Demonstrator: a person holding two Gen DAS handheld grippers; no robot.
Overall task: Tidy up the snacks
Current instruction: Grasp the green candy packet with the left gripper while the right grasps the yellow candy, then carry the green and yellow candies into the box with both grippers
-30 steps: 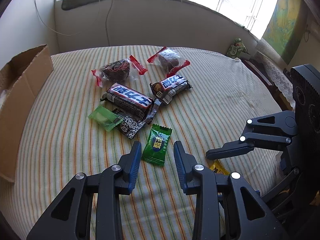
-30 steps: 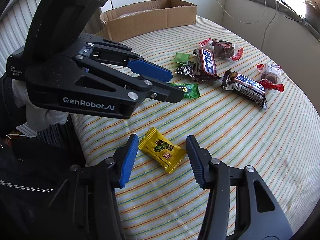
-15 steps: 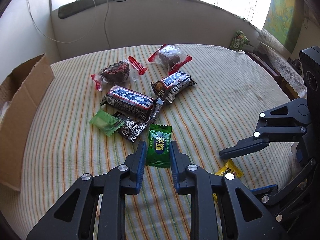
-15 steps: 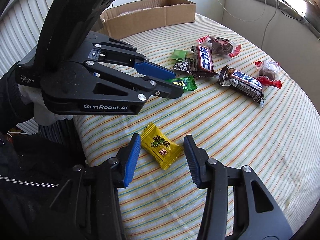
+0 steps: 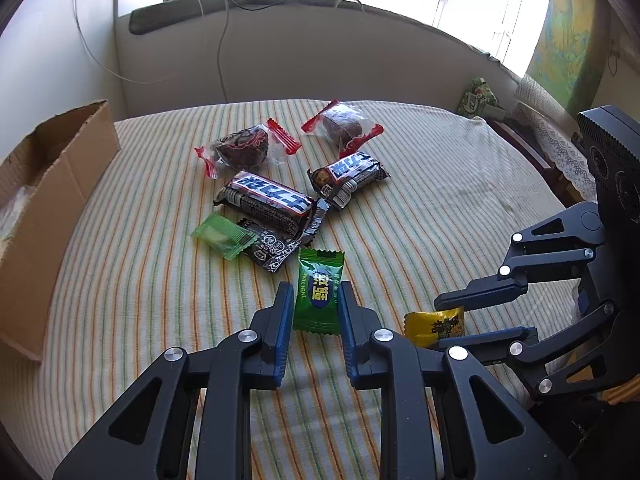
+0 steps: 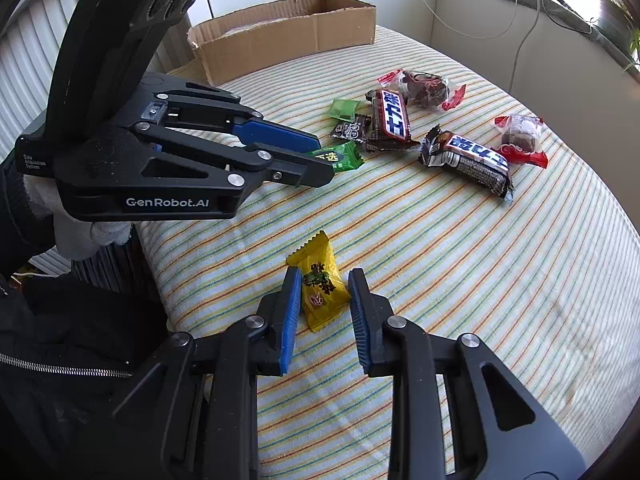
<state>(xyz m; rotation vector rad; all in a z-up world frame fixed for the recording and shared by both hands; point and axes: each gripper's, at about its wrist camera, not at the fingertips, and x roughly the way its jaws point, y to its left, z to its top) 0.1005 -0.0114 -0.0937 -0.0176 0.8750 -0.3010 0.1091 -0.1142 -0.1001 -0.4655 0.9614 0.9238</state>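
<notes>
Between your left gripper's (image 5: 312,300) blue pads sits the green candy (image 5: 318,294), lying flat on the striped cloth (image 5: 160,292); the jaws have just been closing on it and both pads now press its side edges, so it is pinched. Just to the right, your right gripper (image 6: 323,286) has its jaws either side of the yellow candy (image 6: 320,284), which also rests on the cloth. Those jaws have just been closing too; the left pad touches the wrapper's edge and the right pad meets its bulging side, so the wrapper is caught between them, though how firmly I cannot tell. Seen from the right wrist, your left hand (image 6: 80,232) wears a pale glove beneath the gripper body. Beyond the green candy lies a loose cluster: a pale green sweet (image 5: 224,236) touching a small black patterned packet (image 5: 272,248), and over that packet's far end a dark chocolate bar (image 5: 268,200) with blue and white lettering. A second chocolate bar (image 5: 348,176) lies just to the right, set at an angle. Farther back, two clear wrapped brown sweets with red ends sit apart from each other, one left (image 5: 244,148), one right (image 5: 344,128). At the far left edge of the cloth stands an open cardboard box (image 5: 52,184).
</notes>
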